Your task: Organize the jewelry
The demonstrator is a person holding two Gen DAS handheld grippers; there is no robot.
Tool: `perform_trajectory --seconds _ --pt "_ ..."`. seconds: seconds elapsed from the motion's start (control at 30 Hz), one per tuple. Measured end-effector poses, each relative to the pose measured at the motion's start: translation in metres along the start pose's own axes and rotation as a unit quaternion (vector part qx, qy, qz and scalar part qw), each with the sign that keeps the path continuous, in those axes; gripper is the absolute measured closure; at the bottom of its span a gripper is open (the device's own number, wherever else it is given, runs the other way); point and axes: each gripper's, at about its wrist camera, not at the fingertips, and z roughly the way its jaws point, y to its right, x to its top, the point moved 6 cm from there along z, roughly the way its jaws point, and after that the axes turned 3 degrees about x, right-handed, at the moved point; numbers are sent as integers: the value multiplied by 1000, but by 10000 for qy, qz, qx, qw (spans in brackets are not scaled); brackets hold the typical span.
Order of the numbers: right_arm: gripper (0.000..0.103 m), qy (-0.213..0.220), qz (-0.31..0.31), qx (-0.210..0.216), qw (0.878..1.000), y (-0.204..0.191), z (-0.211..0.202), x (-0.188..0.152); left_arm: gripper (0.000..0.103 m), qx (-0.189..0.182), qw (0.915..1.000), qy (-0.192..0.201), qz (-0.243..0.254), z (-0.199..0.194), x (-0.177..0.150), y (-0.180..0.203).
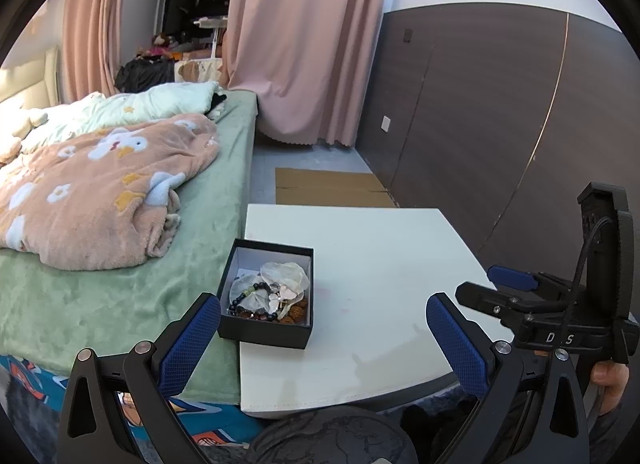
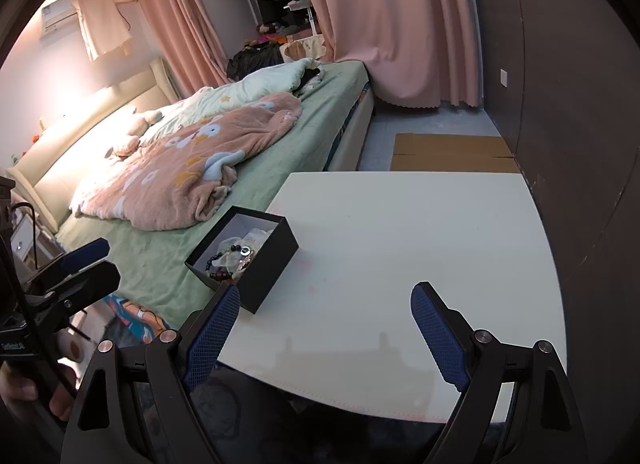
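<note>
1. In the left wrist view, the left hand-held gripper [image 1: 322, 338] is seen spread wide with nothing between its blue textured pads [image 1: 191, 338]. It is held above the near edge of the white rectangular counter [image 1: 380, 264]. The small black open-topped cardboard box [image 1: 267, 292] is set at the counter's left edge, against the green-sheeted bed [image 1: 120, 292]. A tangle of beaded bracelets and pale translucent pieces [image 1: 268, 296] is heaped inside it. The right hand-held gripper [image 1: 476, 284] is seen at the right, its opening not readable from here.

2. In the right wrist view, the right hand-held gripper [image 2: 324, 324] is likewise spread and empty, with the box [image 2: 260, 260] just beyond its left pad [image 2: 212, 338]. The rest of the counter [image 2: 420, 232] is bare.

3. Risks are judged as follows: since the box overhangs toward the bed, it could be nudged off the edge by a careless finger. Because the strands are tangled, several pieces could be lifted together and dropped. Small beads could slip from wide pads.
</note>
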Motion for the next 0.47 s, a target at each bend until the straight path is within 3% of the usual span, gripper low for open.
perform_trajectory --seconds 0.17,0.47 --pt "15 -29 -37 -10 10000 -1 1 0 1 194 9986 486 -86 -17 10 -1" --pt "15 -28 -12 -1 10000 -2 1 0 1 209 9989 419 1 -14 13 4"
